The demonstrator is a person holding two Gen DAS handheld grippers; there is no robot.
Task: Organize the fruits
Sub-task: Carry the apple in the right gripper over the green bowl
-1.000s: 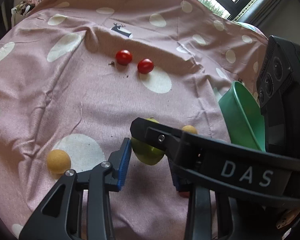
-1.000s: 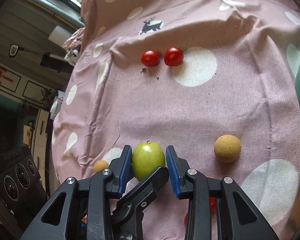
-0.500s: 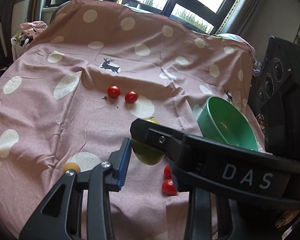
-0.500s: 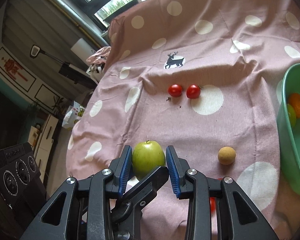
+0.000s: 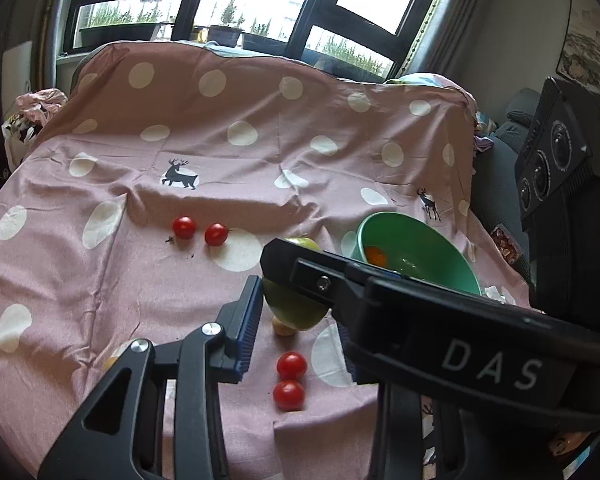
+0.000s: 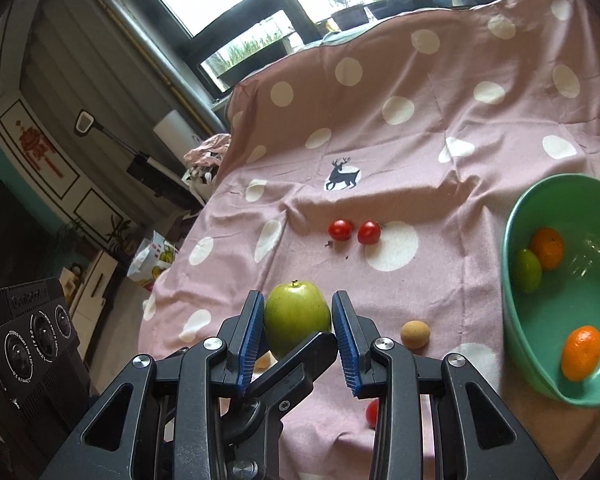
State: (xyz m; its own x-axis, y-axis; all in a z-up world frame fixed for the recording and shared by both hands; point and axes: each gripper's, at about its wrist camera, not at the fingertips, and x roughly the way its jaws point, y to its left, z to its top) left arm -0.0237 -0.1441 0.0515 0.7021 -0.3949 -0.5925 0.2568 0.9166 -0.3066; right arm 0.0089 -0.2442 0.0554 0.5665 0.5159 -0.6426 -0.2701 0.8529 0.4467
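My right gripper point(image 6: 298, 330) is shut on a green apple point(image 6: 296, 316) and holds it high above the pink dotted cloth point(image 6: 420, 168). In the left wrist view the same apple point(image 5: 290, 306) shows between my left gripper's blue pads, with the right gripper's black finger point(image 5: 340, 280) across it. My left gripper point(image 5: 296, 328) stands wide around the apple; its right finger is hidden. A green bowl point(image 6: 516, 312) at the right holds two oranges point(image 6: 582, 352) and a lime point(image 6: 527, 270).
Two cherry tomatoes point(image 6: 354, 231) lie mid-cloth, two more point(image 5: 290, 380) near the front edge. A tan round fruit point(image 6: 415, 334) lies beside the bowl, a second one point(image 5: 282, 326) under the apple. Windows stand behind; a bag sits left of the table.
Both grippers have risen well above the cloth with the apple still held. The bowl and its fruit have come into full view. The near tomatoes now show below.
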